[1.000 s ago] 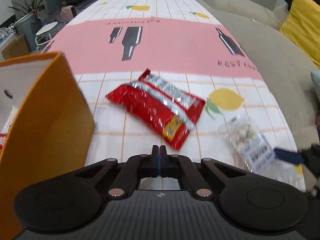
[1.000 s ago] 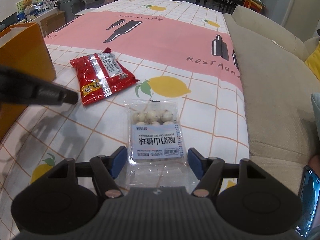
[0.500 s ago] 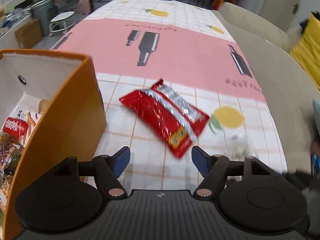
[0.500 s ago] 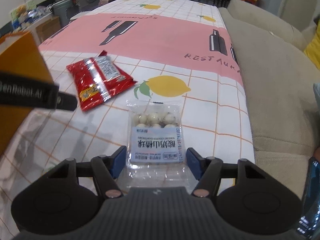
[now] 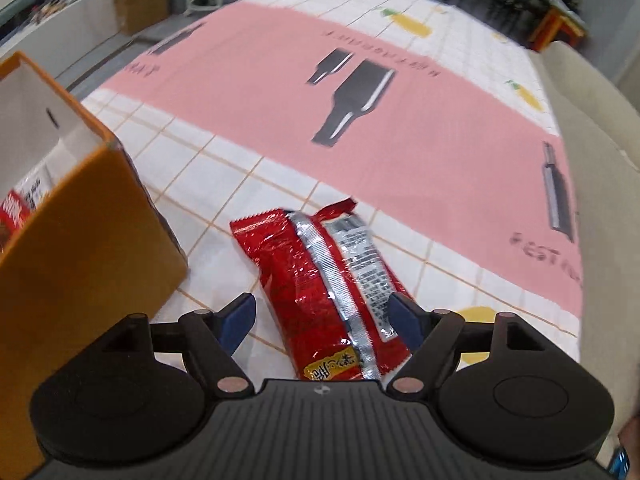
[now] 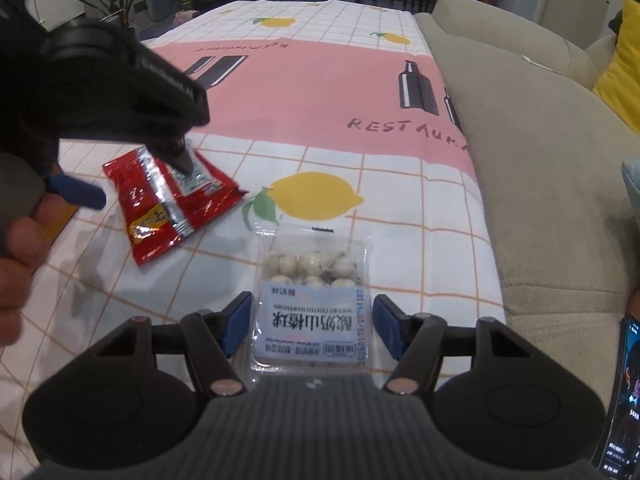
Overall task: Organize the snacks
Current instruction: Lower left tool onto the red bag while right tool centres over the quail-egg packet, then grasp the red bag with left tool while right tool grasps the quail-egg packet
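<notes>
A red foil snack packet (image 5: 320, 280) lies on the tablecloth. My left gripper (image 5: 322, 314) hangs over its near end, jaws opening, blue pads on either side of it without touching. To its left stands an open orange box (image 5: 80, 260) with snack packs inside. In the right wrist view a clear pack of white coated balls (image 6: 312, 280) lies between the fingers of my right gripper (image 6: 312, 320), whose pads stand just off its edges. The red packet (image 6: 160, 200) lies to the left there, under the left gripper (image 6: 128, 178).
The tablecloth (image 5: 400, 140) has a pink band with bottle prints and lemons. A beige sofa (image 6: 540, 160) with a yellow cushion (image 6: 624, 64) runs along the table's right edge. A phone screen (image 6: 624, 400) shows at the lower right. A person's hand (image 6: 20, 248) holds the left gripper.
My left gripper went from shut to wide open and moved right from beside the orange box until its fingers straddle the red packet. The right gripper stayed around the clear pack.
</notes>
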Available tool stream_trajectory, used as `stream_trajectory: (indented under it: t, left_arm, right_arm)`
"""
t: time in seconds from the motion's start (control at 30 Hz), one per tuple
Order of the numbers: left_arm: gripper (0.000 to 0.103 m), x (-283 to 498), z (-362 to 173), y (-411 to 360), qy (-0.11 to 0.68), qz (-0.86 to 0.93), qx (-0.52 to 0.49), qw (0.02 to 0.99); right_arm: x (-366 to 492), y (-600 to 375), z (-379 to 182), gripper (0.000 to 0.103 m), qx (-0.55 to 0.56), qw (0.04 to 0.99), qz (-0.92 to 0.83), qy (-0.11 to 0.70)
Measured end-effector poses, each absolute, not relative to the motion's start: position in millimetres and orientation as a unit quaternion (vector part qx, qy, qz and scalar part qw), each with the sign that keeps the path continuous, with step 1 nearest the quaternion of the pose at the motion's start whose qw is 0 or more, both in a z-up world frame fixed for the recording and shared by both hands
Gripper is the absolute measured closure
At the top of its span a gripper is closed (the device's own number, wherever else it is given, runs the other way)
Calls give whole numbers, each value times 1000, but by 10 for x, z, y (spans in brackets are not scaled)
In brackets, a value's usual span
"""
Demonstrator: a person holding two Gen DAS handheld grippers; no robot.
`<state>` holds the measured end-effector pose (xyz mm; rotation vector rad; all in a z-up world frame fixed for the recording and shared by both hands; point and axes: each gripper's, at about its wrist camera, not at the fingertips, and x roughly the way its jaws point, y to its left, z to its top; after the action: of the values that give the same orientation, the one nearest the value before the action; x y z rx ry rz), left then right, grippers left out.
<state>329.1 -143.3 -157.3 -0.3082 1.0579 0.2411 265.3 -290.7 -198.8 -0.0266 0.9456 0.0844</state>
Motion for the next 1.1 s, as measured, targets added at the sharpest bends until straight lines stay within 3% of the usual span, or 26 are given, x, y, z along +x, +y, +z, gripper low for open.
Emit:
stream_trajectory:
  t: [0.23, 0.47, 1.1]
  left_arm:
    - [7, 3335, -1638, -1487, 497, 90, -123, 855]
    - [33, 3226, -1647, -1512, 509, 4, -56, 859]
    - [35, 2397, -1579, -1476, 591, -158, 82, 787]
  right_arm:
    - [2669, -2917, -1990, 40, -12, 890, 41, 454]
    - [2666, -2920, -1988, 40, -13, 889, 42, 456]
    - [2201, -2776, -1909, 42, -34, 859, 81, 505]
